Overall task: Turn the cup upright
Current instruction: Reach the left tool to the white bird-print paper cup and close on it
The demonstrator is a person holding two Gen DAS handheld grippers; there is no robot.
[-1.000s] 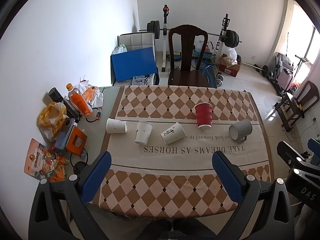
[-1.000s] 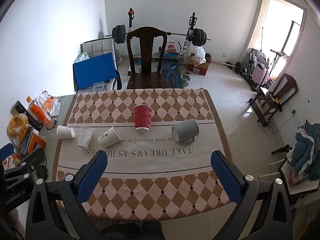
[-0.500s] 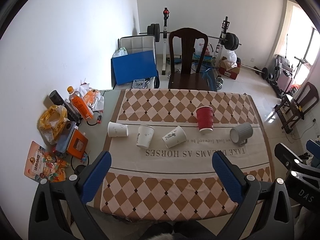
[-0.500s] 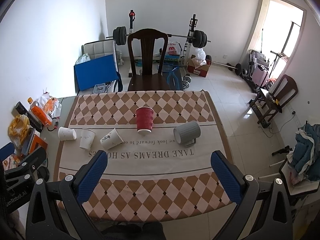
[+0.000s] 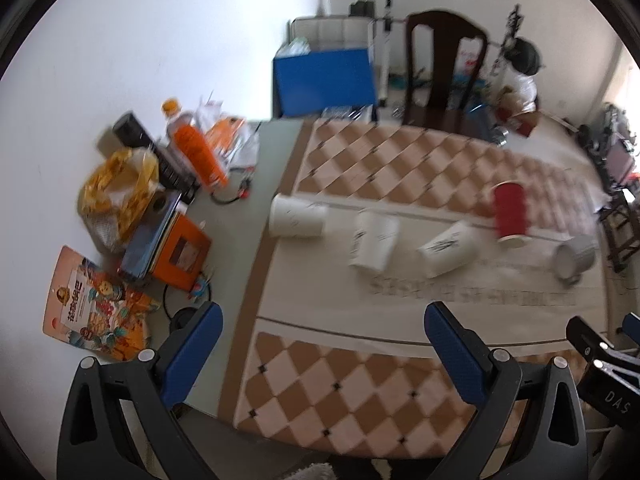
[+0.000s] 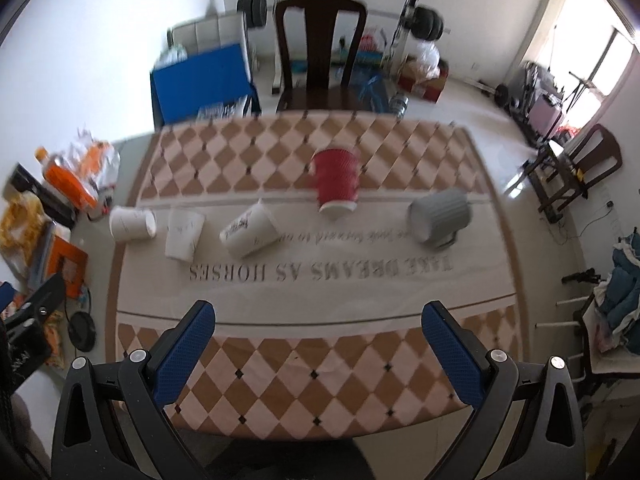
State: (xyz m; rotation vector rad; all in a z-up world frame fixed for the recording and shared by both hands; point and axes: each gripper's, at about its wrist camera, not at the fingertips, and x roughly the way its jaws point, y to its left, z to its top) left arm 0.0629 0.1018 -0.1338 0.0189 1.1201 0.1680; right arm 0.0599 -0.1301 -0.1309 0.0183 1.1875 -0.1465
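Observation:
Several cups sit in a row on the checked tablecloth (image 6: 312, 376). A white paper cup (image 5: 296, 216) (image 6: 132, 224) lies on its side at the left. A second white cup (image 5: 372, 244) (image 6: 184, 234) stands mouth down. A third white cup (image 5: 448, 248) (image 6: 250, 230) lies tilted. A red ribbed cup (image 5: 510, 214) (image 6: 336, 178) stands mouth down. A grey mug (image 5: 574, 256) (image 6: 438, 216) lies on its side. My left gripper (image 5: 320, 344) and right gripper (image 6: 318, 344) are both open and empty, above the near part of the table, well short of the cups.
Clutter lies on the table's left edge: an orange bottle (image 5: 194, 146), a yellow bag (image 5: 118, 188), an orange box (image 5: 182, 252), a snack packet (image 5: 96, 312). A dark wooden chair (image 6: 320, 44) stands behind the table. Gym weights and a blue board (image 6: 200, 80) stand beyond.
Both grippers have moved down and forward toward the table. The left view has swung left toward the clutter. The cups have not moved. Both views are now motion blurred.

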